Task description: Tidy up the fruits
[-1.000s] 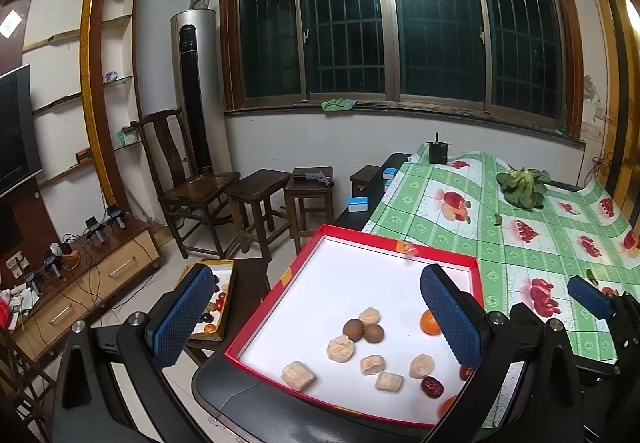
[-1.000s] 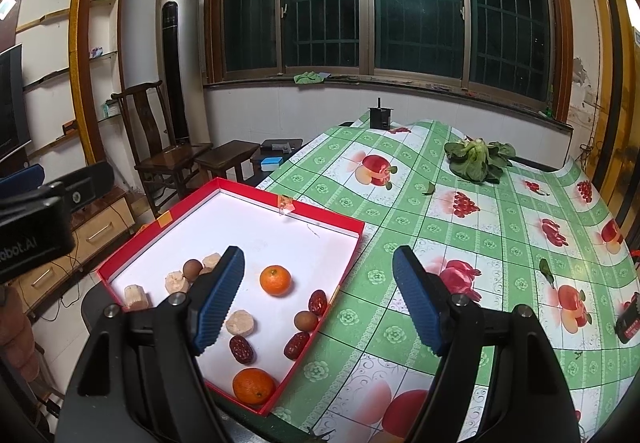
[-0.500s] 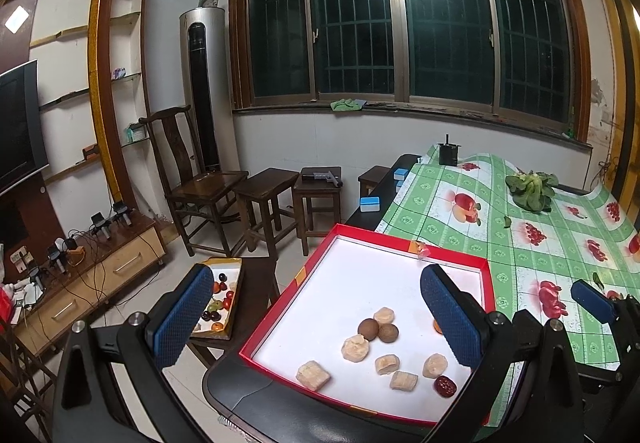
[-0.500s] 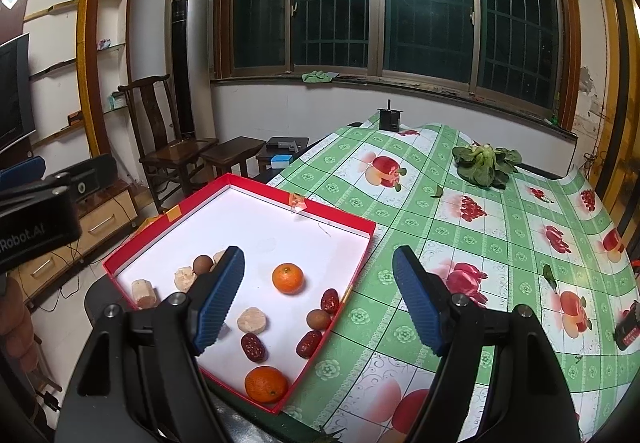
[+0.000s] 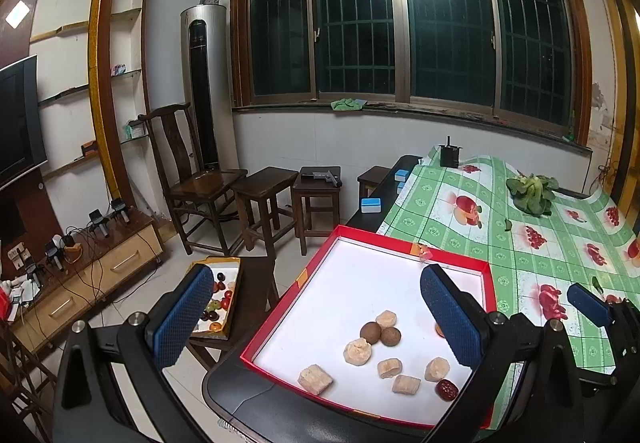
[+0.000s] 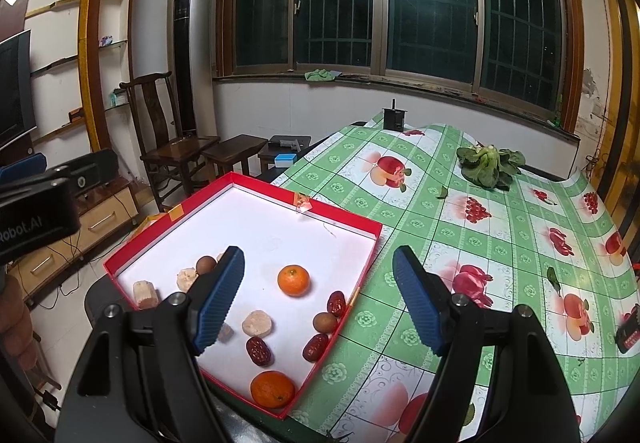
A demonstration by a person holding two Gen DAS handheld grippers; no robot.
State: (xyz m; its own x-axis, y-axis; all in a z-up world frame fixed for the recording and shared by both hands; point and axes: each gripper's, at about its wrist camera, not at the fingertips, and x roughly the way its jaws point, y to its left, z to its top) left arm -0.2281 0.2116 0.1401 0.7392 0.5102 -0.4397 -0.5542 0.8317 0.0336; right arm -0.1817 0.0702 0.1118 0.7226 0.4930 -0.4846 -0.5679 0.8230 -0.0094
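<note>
Tray: red walls, white floor. In the tray: two orange tangerines, dark red dates, brown round fruits, pale beige chunks. Beside the tray: tablecloth, green-and-white checks with red fruit prints. On the cloth beyond the tray: dark green leafy vegetable. Gripper pads: blue, ribbed; frames black.

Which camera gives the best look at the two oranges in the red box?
The right wrist view: both oranges lie unobstructed in the red box. In the left wrist view, only an orange sliver peeks from behind a blue gripper pad.
</note>
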